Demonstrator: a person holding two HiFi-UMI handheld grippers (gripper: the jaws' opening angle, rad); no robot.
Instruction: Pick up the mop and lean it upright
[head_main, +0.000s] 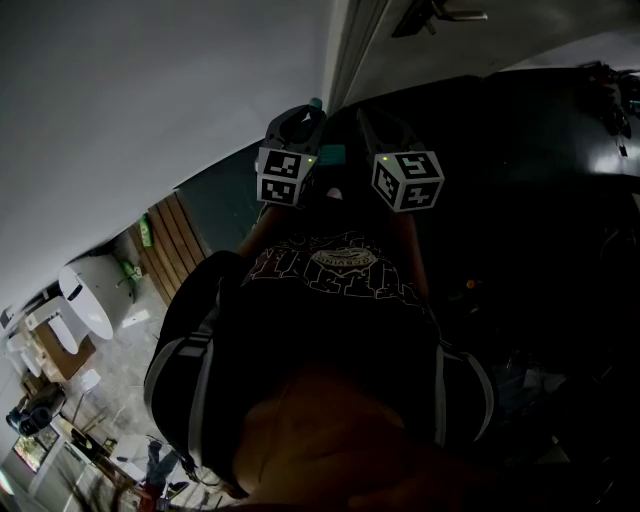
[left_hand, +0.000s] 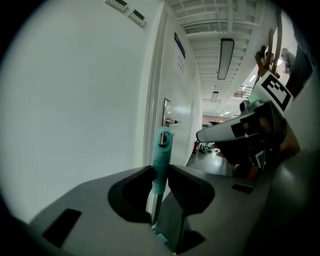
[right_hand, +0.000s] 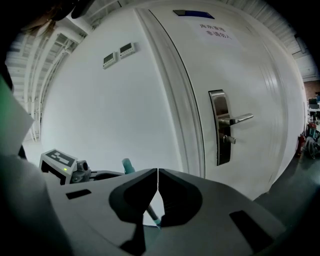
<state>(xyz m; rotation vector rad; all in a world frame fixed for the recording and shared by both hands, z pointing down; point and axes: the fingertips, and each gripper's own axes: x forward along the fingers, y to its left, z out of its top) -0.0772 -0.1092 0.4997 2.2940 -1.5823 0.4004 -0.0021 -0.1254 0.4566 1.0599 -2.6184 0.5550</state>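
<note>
Since the mop head isn't caught in any view, the teal-topped mop handle (left_hand: 161, 160) is all that can be gone by here. Starting at the left, that side is filled by a plain white wall (left_hand: 75, 100). It's probably the spot meant for the leaning, since the handle is held up close in front of it, right by the door frame (left_hand: 152, 75). The handle is kept roughly upright, tilted just a touch, which fits a pole being brought to a wall rather than laid down.

The left gripper (left_hand: 160, 175) is clamped on it. Its jaws are closed onto the handle around the lower end of the teal grip, one on each side, and the end with the hanging hole pokes up above them. A high grip like that is likely chosen so the top can be steered against the wall, though that's a guess, as the bottom end isn't seen.

Moving right, the right gripper (right_hand: 158, 176) is held just beside the left one. Its jaws are shut tip to tip with nothing pinched, and the shaft is only glimpsed past them, through the hollow under the tips. It seems to be parked there as a spare, ready to steady things if needed. Furthest right, a white door (right_hand: 260, 90) with a metal lever (right_hand: 235, 120) is seen.
</note>
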